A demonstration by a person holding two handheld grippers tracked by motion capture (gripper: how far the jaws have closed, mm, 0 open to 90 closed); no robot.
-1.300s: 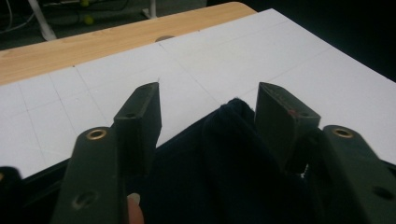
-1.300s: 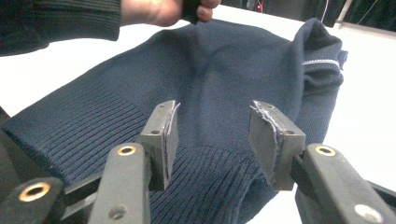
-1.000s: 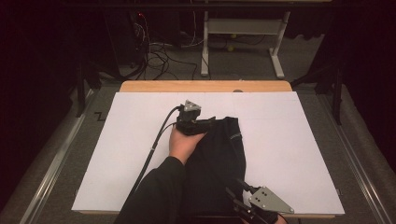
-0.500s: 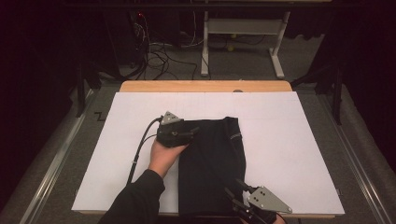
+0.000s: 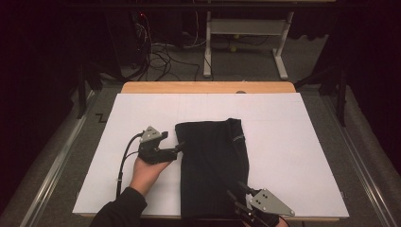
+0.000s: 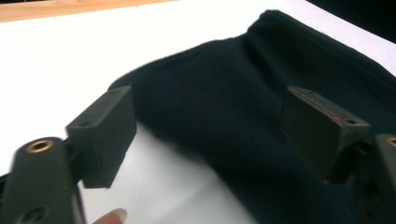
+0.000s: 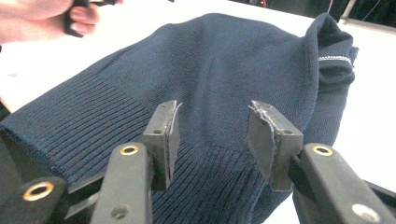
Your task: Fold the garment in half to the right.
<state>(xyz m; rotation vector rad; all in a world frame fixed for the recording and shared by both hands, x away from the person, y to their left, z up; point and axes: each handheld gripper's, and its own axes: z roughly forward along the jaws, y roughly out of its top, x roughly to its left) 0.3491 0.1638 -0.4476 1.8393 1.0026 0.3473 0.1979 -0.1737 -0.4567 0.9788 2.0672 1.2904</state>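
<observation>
We see a dark navy knit sweater (image 5: 213,165), folded into a long rectangle, lying mid-sheet on the white table cover (image 5: 293,156), its hem toward the near edge. The left gripper (image 5: 178,146) sits just left of the sweater's upper left edge; its jaws have just been opening and stand apart w/ nothing clamped, fabric beyond them. The right gripper (image 5: 239,191) hovers at the sweater's near right corner, jaws apart over the hem, not pinching. The right gripper view shows what the high view can't: ribbed hem band (image 7: 93,126), fine knit body, a pale stitched line (image 7: 334,58) by the far fold. The left gripper view gives a soft, matte, rounded edge (image 6: 196,51).
</observation>
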